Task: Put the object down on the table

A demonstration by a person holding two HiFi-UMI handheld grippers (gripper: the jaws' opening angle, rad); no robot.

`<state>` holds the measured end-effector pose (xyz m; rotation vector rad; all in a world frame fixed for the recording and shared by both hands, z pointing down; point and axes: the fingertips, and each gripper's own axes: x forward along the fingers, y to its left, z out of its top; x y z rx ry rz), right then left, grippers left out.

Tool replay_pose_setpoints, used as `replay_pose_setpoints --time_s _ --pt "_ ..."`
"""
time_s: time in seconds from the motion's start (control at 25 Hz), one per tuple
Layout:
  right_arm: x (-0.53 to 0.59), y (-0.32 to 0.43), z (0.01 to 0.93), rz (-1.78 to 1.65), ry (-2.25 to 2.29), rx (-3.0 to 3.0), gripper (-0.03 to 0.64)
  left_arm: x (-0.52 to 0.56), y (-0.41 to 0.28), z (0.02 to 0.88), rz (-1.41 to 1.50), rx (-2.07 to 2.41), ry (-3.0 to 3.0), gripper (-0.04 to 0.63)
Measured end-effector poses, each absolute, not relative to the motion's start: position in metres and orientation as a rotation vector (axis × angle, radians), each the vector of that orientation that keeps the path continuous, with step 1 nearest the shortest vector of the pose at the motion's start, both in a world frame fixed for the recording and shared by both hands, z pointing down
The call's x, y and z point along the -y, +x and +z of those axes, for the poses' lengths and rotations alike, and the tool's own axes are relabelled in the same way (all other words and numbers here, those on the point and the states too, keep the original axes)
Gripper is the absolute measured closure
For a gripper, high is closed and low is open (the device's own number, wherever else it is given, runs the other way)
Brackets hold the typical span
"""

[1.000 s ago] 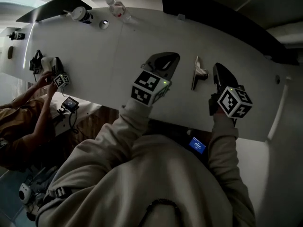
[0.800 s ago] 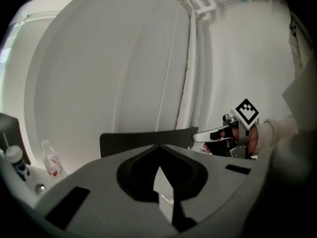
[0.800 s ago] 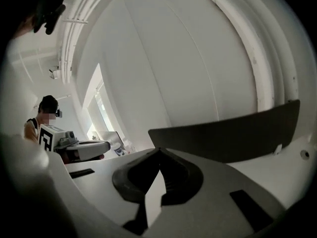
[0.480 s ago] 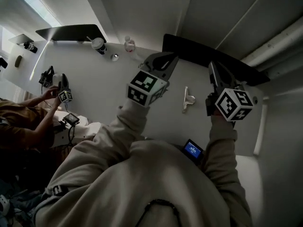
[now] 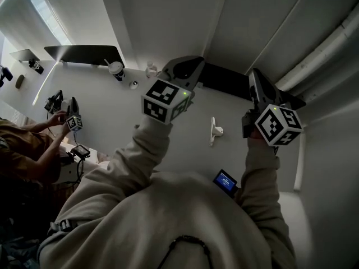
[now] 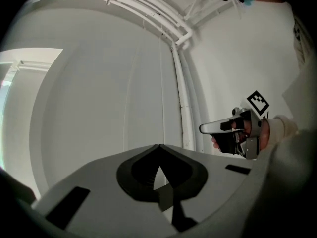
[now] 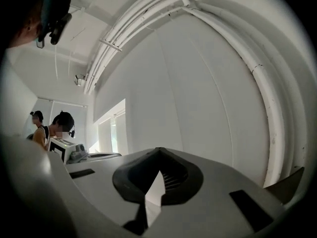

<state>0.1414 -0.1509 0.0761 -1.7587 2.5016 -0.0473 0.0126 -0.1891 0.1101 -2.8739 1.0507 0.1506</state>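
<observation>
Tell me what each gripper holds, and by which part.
Nothing: left gripper and right gripper are shut, empty; the metal object lies on the table.

Black-and-white square markers pattern the left cube [image 5: 164,101] and right cube [image 5: 278,125]. The left gripper [image 5: 189,65] and right gripper [image 5: 255,77] are dark grey. The sleeve [image 5: 140,156] looks beige, the table [image 5: 112,111] white, the object [image 5: 213,131] pale silver, the small screen [image 5: 226,180] blue.

Open table [image 5: 106,111] around the metal object [image 5: 213,131]; cup [image 5: 115,69] and bottle [image 5: 150,69] along far edge.
</observation>
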Motion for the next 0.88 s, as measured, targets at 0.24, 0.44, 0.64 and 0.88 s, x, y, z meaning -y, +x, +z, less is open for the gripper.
replay_pose_setpoints --time_s 0.24,0.44,0.64,0.88 --pt "0.147 0.143 0.081 -0.049 -1.791 -2.509 0.598 0.188 0.016 0.102 0.158 -1.034 -2.845 0.595" --pt "0.151 0.147 0.088 -0.075 -1.795 -2.517 0.598 0.191 0.023 0.100 0.156 -1.011 -2.860 0.595" --pt "0.151 0.149 0.090 -0.084 -1.801 -2.511 0.598 0.191 0.023 0.100 0.146 -0.997 -2.862 0.595" --pt "0.151 0.150 0.096 -0.082 -1.795 -2.518 0.598 0.196 0.014 0.115 0.141 -1.035 -2.873 0.595"
